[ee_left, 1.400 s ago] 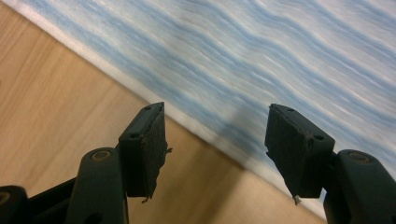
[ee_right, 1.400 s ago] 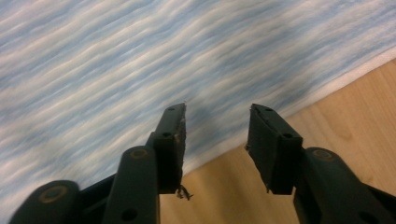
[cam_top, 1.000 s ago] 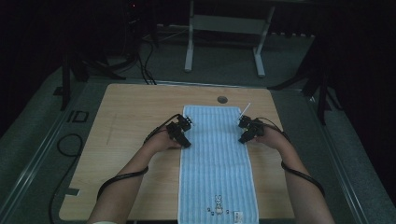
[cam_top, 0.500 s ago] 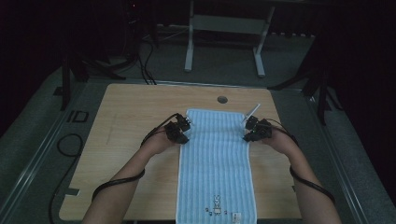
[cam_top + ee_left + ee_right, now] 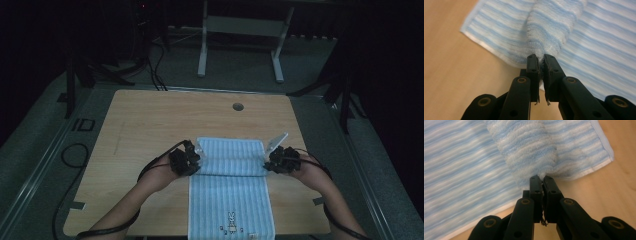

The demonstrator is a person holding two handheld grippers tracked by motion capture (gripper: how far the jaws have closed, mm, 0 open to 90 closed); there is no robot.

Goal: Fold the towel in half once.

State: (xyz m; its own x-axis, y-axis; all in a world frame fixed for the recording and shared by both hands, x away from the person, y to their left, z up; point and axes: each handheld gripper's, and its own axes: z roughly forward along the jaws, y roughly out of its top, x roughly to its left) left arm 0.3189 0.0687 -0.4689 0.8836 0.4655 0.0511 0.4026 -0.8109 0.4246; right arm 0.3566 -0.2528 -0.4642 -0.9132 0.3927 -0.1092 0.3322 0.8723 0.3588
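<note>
Wooden table [image 5: 150,125] carries a striped towel [image 5: 231,200], long axis twelve-to-six, its far corners clamped by the left gripper [image 5: 192,157] and right gripper [image 5: 272,159], folding toward six o'clock.

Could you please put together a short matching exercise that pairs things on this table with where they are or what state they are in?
Things:
1. left claw
2. right claw
3. rabbit picture
4. round hole

Places or states:
a. in the bare table top beyond the towel
b. on the flat near end of the towel
c. shut on the towel's left edge
d. shut on the towel's right edge

Pairs: 1-c, 2-d, 3-b, 4-a
</note>
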